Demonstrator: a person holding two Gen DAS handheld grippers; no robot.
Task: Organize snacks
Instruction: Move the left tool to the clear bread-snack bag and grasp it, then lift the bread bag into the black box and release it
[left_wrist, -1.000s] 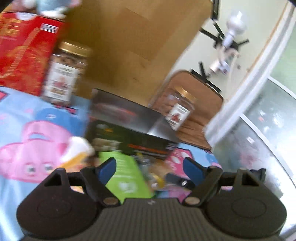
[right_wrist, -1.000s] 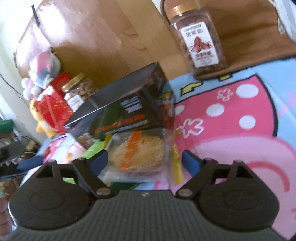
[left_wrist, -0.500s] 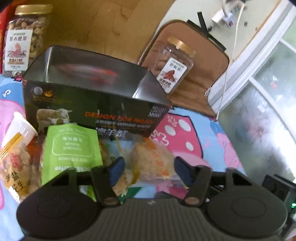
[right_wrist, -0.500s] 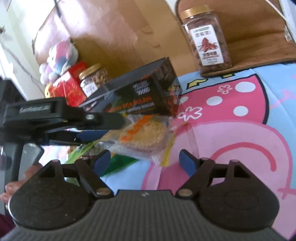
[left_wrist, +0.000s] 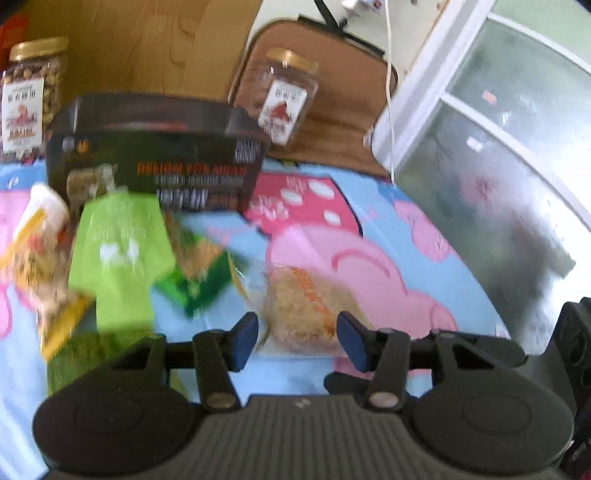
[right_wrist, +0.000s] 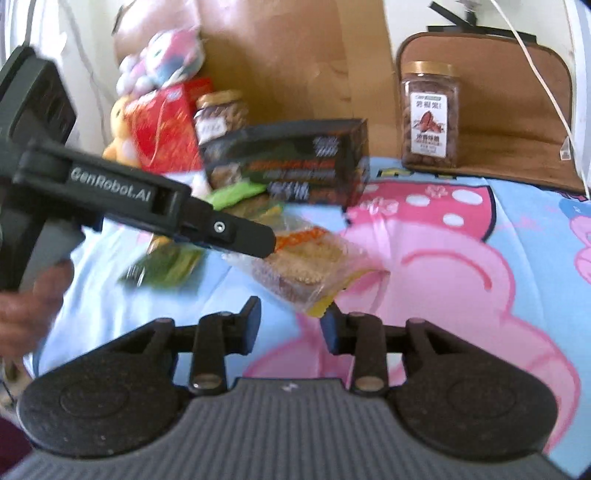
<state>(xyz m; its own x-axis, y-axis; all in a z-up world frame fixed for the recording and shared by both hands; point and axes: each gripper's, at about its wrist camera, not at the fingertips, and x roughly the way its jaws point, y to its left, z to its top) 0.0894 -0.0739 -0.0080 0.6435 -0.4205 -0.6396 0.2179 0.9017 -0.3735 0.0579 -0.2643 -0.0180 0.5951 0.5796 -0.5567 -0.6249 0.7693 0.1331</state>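
A clear bag holding a crumbly orange-beige pastry (left_wrist: 301, 314) sits between the blue pads of my left gripper (left_wrist: 297, 339), which is shut on it. In the right wrist view the same bag (right_wrist: 306, 266) hangs slightly above the bedsheet from the left gripper (right_wrist: 266, 242), which reaches in from the left. My right gripper (right_wrist: 291, 326) is just below the bag with its jaws closing. The bag's yellow corner hangs by the right fingertip, and the pads do not press on it.
A black box (left_wrist: 155, 162) lies behind, with a green pouch (left_wrist: 118, 251), a dark green packet (left_wrist: 195, 284) and a yellow snack bag (left_wrist: 37, 251) in front. Nut jars (right_wrist: 430, 114) (right_wrist: 219, 114), a red box (right_wrist: 162, 129), a plush toy (right_wrist: 162, 59) and a brown cushion (right_wrist: 509, 110) line the back. A hand (right_wrist: 33, 306) holds the left gripper.
The left gripper closed on the pastry bag and carried it away from the black box and the pile of packets. The right gripper's jaws narrowed, and the left gripper came into its view.
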